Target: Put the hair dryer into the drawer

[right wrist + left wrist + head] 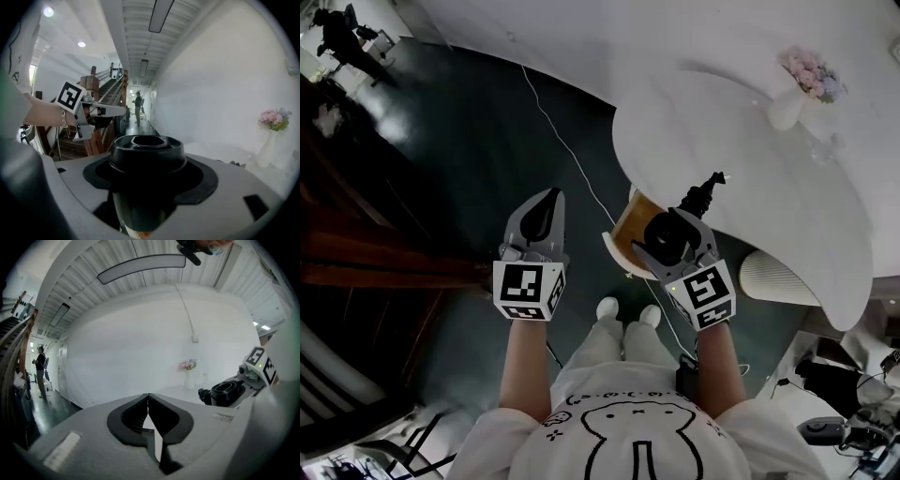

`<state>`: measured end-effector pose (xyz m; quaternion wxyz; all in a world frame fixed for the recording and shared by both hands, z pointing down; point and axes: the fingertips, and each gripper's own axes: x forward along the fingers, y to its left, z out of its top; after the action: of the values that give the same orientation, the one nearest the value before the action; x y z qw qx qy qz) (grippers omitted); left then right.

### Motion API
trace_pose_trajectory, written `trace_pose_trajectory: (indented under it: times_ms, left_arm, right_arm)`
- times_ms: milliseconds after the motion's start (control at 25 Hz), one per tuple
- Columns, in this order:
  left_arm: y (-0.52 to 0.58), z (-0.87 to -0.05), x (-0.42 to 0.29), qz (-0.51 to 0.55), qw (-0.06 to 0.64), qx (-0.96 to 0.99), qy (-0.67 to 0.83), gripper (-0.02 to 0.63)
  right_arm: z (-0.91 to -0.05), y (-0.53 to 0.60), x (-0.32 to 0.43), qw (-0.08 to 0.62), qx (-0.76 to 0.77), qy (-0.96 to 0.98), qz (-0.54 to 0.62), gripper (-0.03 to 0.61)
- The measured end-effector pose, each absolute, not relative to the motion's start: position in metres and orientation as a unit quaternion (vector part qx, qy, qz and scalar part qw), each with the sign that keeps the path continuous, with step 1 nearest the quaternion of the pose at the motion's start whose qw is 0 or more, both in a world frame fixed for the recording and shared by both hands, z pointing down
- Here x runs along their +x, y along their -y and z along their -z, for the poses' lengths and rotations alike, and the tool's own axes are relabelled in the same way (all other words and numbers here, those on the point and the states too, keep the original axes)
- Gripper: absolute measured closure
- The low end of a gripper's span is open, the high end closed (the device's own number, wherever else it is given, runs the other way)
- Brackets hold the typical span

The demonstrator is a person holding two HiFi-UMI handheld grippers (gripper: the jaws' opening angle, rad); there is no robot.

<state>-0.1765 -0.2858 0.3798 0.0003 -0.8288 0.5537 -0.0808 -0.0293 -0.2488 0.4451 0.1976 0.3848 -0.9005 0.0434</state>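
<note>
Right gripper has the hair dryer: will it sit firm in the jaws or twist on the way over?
The hair dryer looks like stiff, smooth plastic, so it might twist. The right gripper clamps under its flared rim, which probably stops it sliding through. The black part sticking out past the jaws may snag.

White table [722,131]; flower vase [789,105] on its far side; cable [565,148] across dark floor left of table; ribbed white object [778,278] by near edge.
</note>
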Motion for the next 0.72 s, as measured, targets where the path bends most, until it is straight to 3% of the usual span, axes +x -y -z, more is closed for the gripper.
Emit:
trace_pose_trajectory:
  times_ms: [720]
  left_arm:
    - [0.276, -0.409, -0.218, 0.089, -0.025, -0.809, -0.581, 0.597]
  right_arm:
    - [-0.532, 0.208, -0.106, 0.339, 0.108, 0.934, -0.014, 0.225]
